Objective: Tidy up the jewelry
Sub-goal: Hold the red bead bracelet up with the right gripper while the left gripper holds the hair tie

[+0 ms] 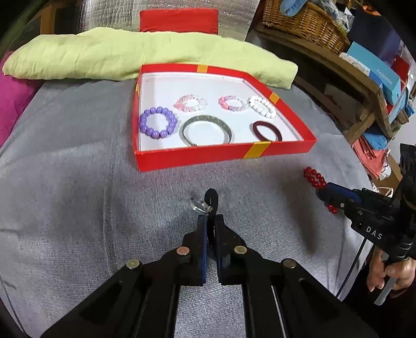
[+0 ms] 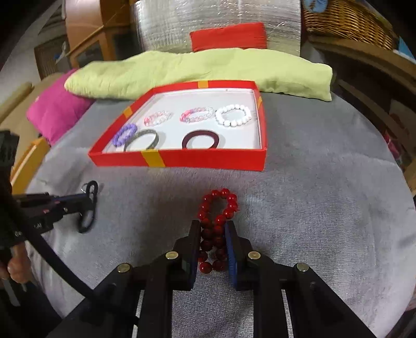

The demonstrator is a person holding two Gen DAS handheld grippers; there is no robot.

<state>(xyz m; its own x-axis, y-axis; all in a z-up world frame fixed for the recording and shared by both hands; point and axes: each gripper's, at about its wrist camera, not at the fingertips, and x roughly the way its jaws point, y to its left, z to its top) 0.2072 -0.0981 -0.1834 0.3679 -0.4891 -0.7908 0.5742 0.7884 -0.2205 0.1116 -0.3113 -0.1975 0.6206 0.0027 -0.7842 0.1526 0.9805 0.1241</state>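
A red box point(image 1: 197, 158) point(image 2: 208, 160) with a white floor lies on the grey cloth and holds several bracelets: purple beads point(image 1: 158, 122), a silver bangle point(image 1: 206, 130), a dark red band point(image 1: 267, 131), white beads point(image 2: 233, 115) and two pink bead rings. My left gripper point(image 1: 210, 218) is shut on a black hair tie point(image 1: 212, 199) with a clear charm; it shows in the right wrist view point(image 2: 88, 208) too. My right gripper point(image 2: 212, 226) is shut on a red bead bracelet point(image 2: 218, 208), also seen in the left wrist view point(image 1: 315, 178).
A light green folded cloth point(image 1: 130, 56) lies behind the box, a pink cushion point(image 2: 54, 111) to the left and a red cushion point(image 1: 179, 20) further back. Wooden shelves with a wicker basket point(image 1: 306, 23) and boxes stand at the right.
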